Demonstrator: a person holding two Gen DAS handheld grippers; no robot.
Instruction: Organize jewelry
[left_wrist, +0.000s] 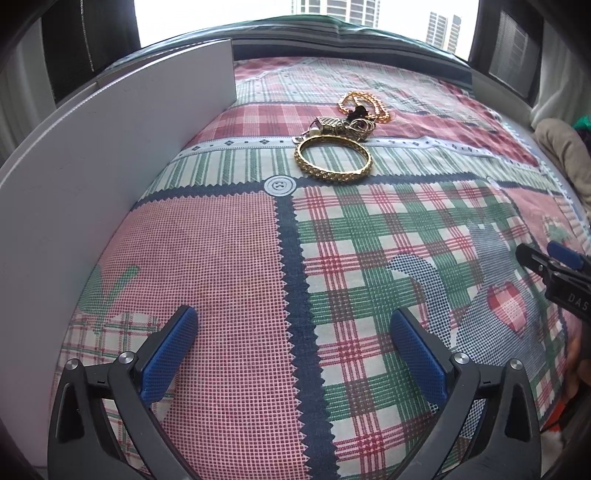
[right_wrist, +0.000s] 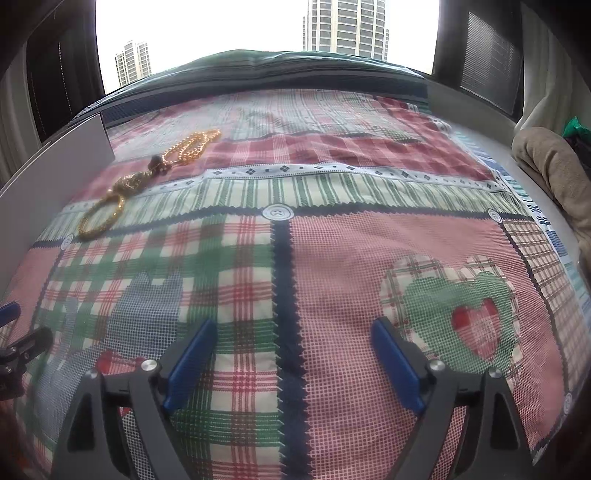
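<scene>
A gold bangle (left_wrist: 332, 158) lies flat on the patchwork bedspread (left_wrist: 236, 280), well ahead of my left gripper (left_wrist: 293, 321), which stands open with nothing between its blue pads. Just behind the bangle sits a tangle of small metal pieces (left_wrist: 341, 125), and past that a gold bead chain (left_wrist: 365, 103). In the right wrist view the bangle (right_wrist: 101, 216), the tangle (right_wrist: 131, 182) and the chain (right_wrist: 192, 146) lie far off at the upper left. My right gripper (right_wrist: 293, 334) is open and empty over the bedspread (right_wrist: 332, 258); its tip (left_wrist: 550, 258) shows at the left view's right edge.
A white box wall (left_wrist: 110, 166) stands upright along the left of the bed, also seen at the left (right_wrist: 55, 158). A beige cloth bundle (right_wrist: 554, 170) lies at the bed's right edge. Windows with tower blocks are behind the bed.
</scene>
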